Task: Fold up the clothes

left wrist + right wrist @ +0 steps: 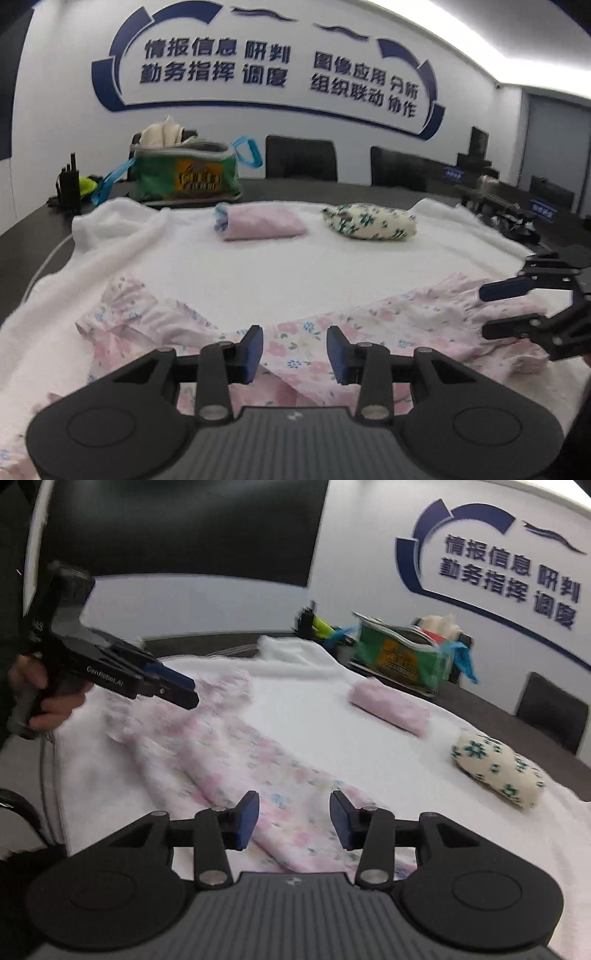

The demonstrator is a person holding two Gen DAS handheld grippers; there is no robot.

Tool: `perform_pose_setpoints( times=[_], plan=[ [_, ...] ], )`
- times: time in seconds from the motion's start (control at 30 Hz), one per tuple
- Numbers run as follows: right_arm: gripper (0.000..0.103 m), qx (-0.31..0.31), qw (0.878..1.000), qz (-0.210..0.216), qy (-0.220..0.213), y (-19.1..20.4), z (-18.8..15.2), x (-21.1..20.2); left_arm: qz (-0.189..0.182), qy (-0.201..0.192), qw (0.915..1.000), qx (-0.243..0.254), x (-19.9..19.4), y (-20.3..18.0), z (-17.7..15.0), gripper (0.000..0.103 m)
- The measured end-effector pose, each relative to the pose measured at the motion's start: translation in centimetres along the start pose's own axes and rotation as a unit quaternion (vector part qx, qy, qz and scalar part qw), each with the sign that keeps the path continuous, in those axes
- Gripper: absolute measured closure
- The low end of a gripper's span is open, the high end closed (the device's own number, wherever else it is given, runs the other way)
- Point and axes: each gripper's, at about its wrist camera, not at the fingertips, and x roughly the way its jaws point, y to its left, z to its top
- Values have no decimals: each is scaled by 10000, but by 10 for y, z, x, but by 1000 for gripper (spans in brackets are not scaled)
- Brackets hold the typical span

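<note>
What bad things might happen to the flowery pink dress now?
1. The crumpled pink floral dress lies uneven on the white towel, so a fold may come out crooked.
2. Both tongs, left and right, are open with nothing gripped; closing could pinch the towel too.
3. Dragging the towel might disturb the folded pink bundle.

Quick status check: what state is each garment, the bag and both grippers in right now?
Floral pink garment: unfolded, spread out on the white towel.
Pink garment: folded into a bundle.
Green-flowered garment: rolled into a bundle.
Green bag: open, cloth sticking out.
Left gripper: open, holding nothing.
Right gripper: open, holding nothing.
</note>
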Motion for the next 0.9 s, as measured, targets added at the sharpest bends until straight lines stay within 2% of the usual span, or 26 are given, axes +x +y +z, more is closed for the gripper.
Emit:
perform_pose_setpoints(
  times=[0.23,0.43,0.53,0.63,0.73,0.83,0.9],
  plan=[
    [50,69,9998,-150,121,-2,-10,4,83,336,9993,119,18,-7,-22,63],
    [48,67,9998,-164,114,0,-12,10,87,438,9990,-34,21,-2,-30,61],
    [47,77,9999,-142,54,1,-11,12,121,455,9989,-76,21,-1,-30,54],
    [47,152,9997,-163,-28,0,-8,15,177,512,9985,-68,23,-2,-31,53],
    [47,461,9987,-212,-62,-3,-4,23,182,427,9989,-7,17,-3,-29,53],
    [48,646,9978,-120,3,0,-3,36,131,189,9996,-172,-3,2,-20,53],
    [48,612,9978,-209,113,5,-3,42,148,-8,9992,-367,-17,10,-10,53]
  ],
)
